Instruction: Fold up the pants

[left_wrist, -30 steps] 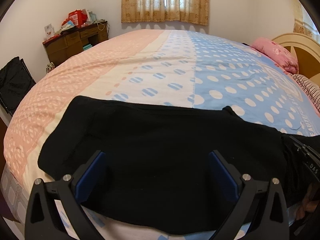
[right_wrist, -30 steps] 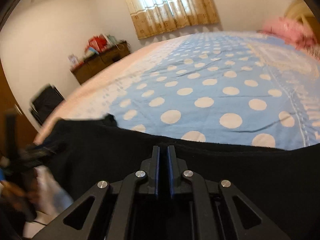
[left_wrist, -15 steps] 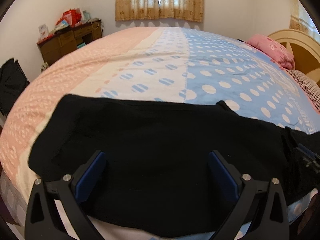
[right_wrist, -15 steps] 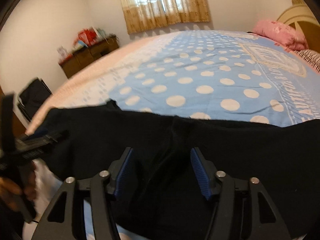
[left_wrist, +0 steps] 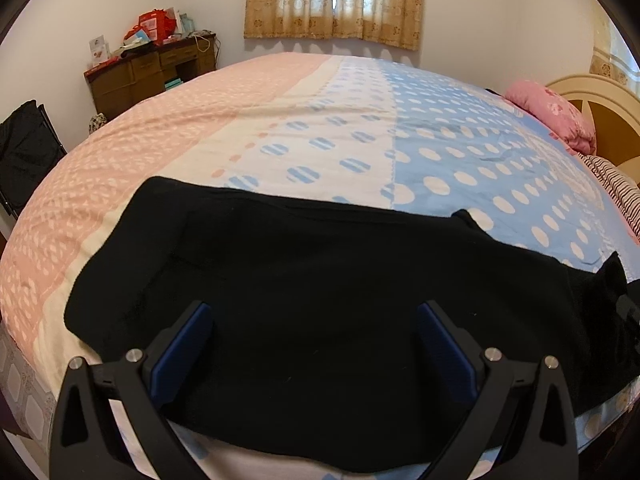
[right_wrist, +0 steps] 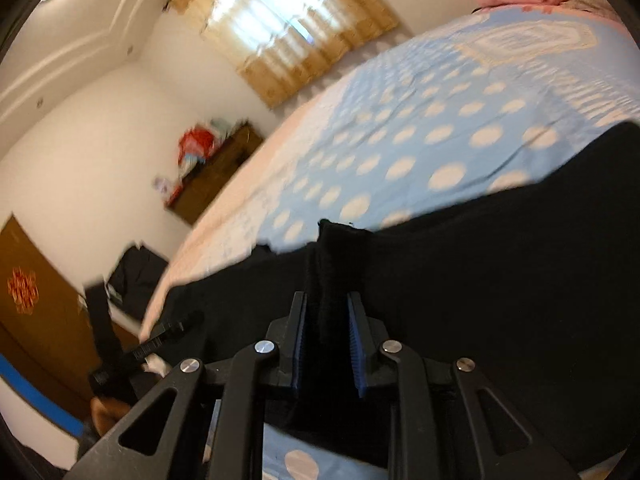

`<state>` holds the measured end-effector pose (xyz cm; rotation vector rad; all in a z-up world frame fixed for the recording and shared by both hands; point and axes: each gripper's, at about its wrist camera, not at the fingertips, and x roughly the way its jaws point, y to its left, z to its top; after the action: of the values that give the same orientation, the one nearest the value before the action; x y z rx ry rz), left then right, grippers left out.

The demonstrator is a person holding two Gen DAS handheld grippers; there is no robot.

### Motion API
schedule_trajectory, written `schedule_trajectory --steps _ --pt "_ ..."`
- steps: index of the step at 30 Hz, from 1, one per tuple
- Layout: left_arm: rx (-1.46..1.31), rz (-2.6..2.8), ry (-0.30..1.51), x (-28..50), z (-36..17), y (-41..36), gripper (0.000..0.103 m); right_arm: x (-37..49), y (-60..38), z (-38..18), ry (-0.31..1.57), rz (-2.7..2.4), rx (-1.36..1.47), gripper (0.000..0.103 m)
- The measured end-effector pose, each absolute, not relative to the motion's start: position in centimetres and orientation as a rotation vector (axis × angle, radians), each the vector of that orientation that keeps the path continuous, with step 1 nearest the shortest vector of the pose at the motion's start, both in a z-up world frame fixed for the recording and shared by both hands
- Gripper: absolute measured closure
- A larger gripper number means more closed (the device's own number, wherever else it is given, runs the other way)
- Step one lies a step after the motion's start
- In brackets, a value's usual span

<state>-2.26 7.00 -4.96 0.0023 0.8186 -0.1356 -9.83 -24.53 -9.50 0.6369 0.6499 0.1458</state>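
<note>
Polka-dot pink-and-blue bedspread (left_wrist: pixel 320 128) carries black fabric pants (left_wrist: pixel 320 288) along its near edge; left gripper (left_wrist: pixel 312 332) gapes wide above them; right gripper (right_wrist: pixel 327 332), jaws just narrowing, pinches a raised fold.

White walls, a curtained window (left_wrist: pixel 334 2), a cluttered wooden dresser (left_wrist: pixel 150 70), perhaps a door (right_wrist: pixel 36 320).

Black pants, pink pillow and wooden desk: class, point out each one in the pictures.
black pants (left_wrist: pixel 320 288), left wrist view, middle of the flat fabric.
pink pillow (left_wrist: pixel 552 116), left wrist view, its top face.
wooden desk (left_wrist: pixel 148 70), left wrist view, its drawer front.
</note>
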Motion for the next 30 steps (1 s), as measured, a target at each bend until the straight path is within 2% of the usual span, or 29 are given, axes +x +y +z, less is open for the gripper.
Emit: schedule_trajectory --steps 2,3,6,10,12,13,14,21,24,26,30 --pt "0.002 -0.137 0.82 -2.3 -4.9 7.0 0.0 -9.1 -23.1 -10.0 0.706 0.192 0.6 0.051" --pt "0.002 -0.139 0.819 -2.4 -4.8 7.0 0.0 -9.1 -22.9 -9.9 0.7 0.199 0.582 0.047" --pt "0.018 -0.136 0.805 -2.6 -4.4 7.1 0.0 -9.2 -21.9 -8.5 0.729 0.2 0.47 0.046" --pt "0.027 -0.108 0.79 -2.4 -4.2 7.8 0.0 -10.6 -23.2 -5.8 0.612 0.107 0.426 0.046" --pt "0.012 -0.099 0.794 -2.2 -4.3 8.2 0.0 -10.3 -23.4 -5.2 0.592 0.052 0.385 0.06" --pt "0.001 -0.095 0.8 -2.0 -4.4 8.4 0.0 -9.6 -22.9 -5.4 0.611 0.063 0.357 0.08" --pt "-0.005 -0.094 0.804 -1.9 -4.5 8.4 0.0 -8.8 -22.6 -5.7 0.631 0.075 0.342 0.088" --pt "0.01 -0.074 0.816 -1.8 -4.8 8.7 0.0 -4.7 -19.6 -9.9 0.747 0.113 0.313 0.088" --pt "0.046 -0.028 0.782 -2.1 -4.0 10.1 0.0 -5.1 -20.0 -8.9 0.737 0.125 0.368 0.088" --pt "0.048 0.026 0.733 -2.5 -3.3 11.7 0.0 -6.7 -19.9 -7.1 0.649 0.155 0.379 0.088" --pt "-0.11 0.155 0.676 -2.7 -2.4 17.8 0.0 -8.5 -18.3 -5.0 0.59 0.156 0.303 0.088"
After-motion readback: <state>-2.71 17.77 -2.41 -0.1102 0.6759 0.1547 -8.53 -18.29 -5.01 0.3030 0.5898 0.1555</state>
